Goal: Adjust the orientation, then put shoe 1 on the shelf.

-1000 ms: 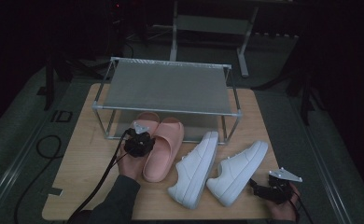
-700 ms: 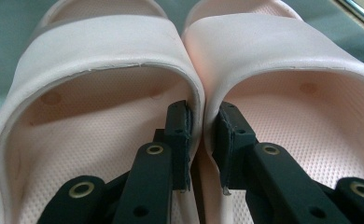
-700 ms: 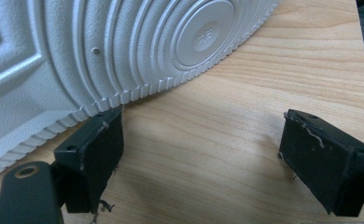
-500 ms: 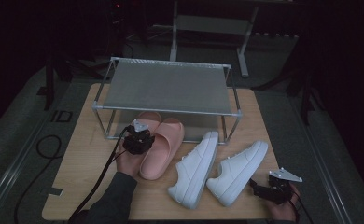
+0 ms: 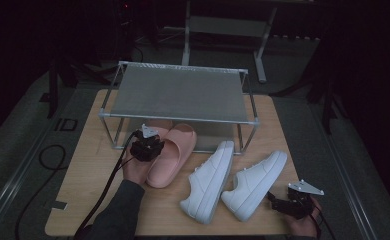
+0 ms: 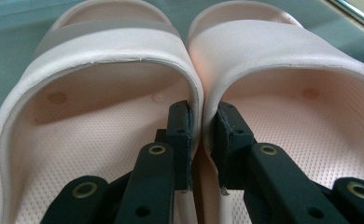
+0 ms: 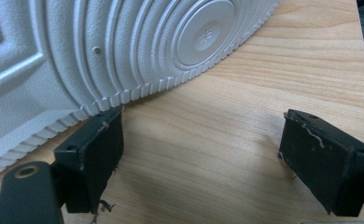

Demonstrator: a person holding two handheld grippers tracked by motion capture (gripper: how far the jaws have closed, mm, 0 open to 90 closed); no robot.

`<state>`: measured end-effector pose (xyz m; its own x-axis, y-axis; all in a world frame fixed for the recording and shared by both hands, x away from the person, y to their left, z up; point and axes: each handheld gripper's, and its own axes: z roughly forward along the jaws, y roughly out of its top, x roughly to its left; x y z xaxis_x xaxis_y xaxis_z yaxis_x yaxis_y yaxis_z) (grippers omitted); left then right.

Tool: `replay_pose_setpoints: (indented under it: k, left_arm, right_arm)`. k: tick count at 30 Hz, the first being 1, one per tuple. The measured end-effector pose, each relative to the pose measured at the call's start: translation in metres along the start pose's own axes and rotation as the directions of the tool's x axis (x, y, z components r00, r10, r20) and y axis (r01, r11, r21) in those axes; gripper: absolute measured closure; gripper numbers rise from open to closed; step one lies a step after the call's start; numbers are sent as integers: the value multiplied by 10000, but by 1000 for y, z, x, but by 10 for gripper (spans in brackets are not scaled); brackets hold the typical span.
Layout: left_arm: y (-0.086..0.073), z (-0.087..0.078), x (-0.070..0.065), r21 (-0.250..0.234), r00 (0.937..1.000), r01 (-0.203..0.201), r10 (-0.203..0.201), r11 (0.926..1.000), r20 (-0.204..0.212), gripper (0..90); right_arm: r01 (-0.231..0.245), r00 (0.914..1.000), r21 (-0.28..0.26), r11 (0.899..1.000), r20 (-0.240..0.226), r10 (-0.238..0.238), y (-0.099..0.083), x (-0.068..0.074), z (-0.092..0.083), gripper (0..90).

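Two pink slippers (image 5: 172, 155) lie side by side on the wooden table (image 5: 88, 170), toes under the front of a metal rack (image 5: 180, 95). My left gripper (image 5: 151, 136) is over them. In the left gripper view my left gripper (image 6: 202, 116) is shut on the slippers (image 6: 124, 56), one jaw inside each, pinching their two inner strap walls together. Two white sneakers (image 5: 210, 182) lie to the right. My right gripper (image 5: 279, 201) rests open on the table beside the right sneaker (image 5: 255, 180), whose grey sole (image 7: 124, 46) faces my right gripper (image 7: 201, 126).
The rack's mesh shelf stands on thin legs (image 5: 242, 135) over the back half of the table. Black cables (image 5: 103, 195) trail from the left gripper over the table's front left. The table's front edge (image 5: 183, 234) runs close behind both hands.
My left gripper has crept slightly farther toward the rack, still holding the pink slippers. The right gripper and the sneakers have stayed put.
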<state>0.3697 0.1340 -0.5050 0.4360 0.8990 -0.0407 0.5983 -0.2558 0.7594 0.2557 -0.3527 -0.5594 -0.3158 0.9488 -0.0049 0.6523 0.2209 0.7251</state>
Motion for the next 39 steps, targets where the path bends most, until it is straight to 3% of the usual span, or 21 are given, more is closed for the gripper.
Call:
replay_pose_setpoints:
  k: [26, 33, 34, 36, 39]
  left_arm:
    - [9, 18, 7, -539, 9994, -261, 249, 9982, -223, 775]
    - [11, 26, 11, -812, 9994, -69, 41, 9967, -349, 775]
    - [10, 27, 10, -886, 9984, 105, -153, 9960, -541, 775]
    - [11, 29, 11, -908, 9982, 103, -156, 9958, -581, 774]
    - [10, 31, 11, -828, 9984, -143, 97, 9965, -558, 771]
  right_arm:
    - [2, 10000, -4, 10000, -11, -2, 0, 0, 0, 134]
    - [2, 10000, -5, 10000, -10, -3, 0, 0, 0, 134]
    - [2, 10000, -4, 10000, -11, -2, 0, 0, 0, 134]
    - [3, 10000, -5, 10000, -12, -3, 0, 0, 0, 134]
    - [8, 10000, -3, 10000, -13, -8, 0, 0, 0, 134]
